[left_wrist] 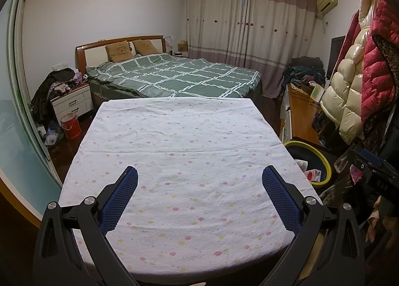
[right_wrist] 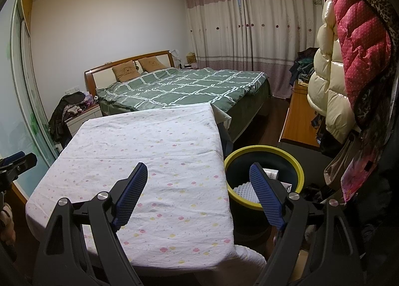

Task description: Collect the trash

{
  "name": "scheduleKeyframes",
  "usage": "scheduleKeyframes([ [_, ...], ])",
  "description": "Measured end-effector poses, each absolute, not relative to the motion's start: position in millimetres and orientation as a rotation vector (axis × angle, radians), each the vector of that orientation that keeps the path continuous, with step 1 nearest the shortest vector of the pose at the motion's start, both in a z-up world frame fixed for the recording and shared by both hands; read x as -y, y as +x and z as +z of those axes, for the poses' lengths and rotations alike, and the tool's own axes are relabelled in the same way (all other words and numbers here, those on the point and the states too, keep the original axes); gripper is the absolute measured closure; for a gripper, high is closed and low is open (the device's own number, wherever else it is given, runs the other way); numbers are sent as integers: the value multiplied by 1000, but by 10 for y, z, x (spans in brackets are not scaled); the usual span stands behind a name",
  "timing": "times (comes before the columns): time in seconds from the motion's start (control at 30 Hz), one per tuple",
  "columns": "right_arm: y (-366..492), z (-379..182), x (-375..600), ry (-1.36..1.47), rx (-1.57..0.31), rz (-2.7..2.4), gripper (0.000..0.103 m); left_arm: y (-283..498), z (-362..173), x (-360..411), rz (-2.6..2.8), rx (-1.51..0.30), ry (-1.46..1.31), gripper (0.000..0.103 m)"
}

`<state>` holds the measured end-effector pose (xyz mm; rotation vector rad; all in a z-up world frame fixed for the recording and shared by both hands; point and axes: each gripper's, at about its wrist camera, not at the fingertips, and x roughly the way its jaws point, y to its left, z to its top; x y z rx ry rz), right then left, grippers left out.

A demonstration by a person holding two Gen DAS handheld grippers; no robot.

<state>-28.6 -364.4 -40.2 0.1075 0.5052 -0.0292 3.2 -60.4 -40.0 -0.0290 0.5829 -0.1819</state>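
The left gripper (left_wrist: 199, 181) hangs over the table (left_wrist: 174, 136) with its jaws spread wide and nothing between them; the right gripper (right_wrist: 198, 178) stands also wide apart and empty, one finger over the table's right edge, the other over the trash bin (right_wrist: 298, 168).

The right wrist view looks down into the bin, which stands just beside the table's right side; inside lie a white dimpled sheet (right_wrist: 243, 191) and a white labelled packet (right_wrist: 271, 173), partly hidden behind the blue finger. The left wrist view shows the bin (left_wrist: 326, 163) only at the side, with a red and white carton (left_wrist: 314, 175) in it; it shows also a red bucket (left_wrist: 71, 126) left of the table, which the other view does not show.

The bin's bottom is dark; more of its contents I cannot make out.
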Motion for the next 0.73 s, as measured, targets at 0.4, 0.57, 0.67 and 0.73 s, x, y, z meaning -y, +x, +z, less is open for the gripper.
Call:
scheduleKeyframes([
  [0.4, -272, -420, 3654, 111, -511, -24, 23, 80, -401, 581, -215, -557, -39, 5],
  [0.57, -174, -465, 3643, 112, -530, -9, 23, 271, -427, 519, -202, -613, -50, 5],
  [0.67, 10, -513, 3598, 114, -553, 23, 20, 556, -525, 418, -151, -642, -27, 5],
  [0.73, 205, -555, 3551, 108, -569, 43, 17, 796, -605, 337, -118, -660, -12, 5],
])
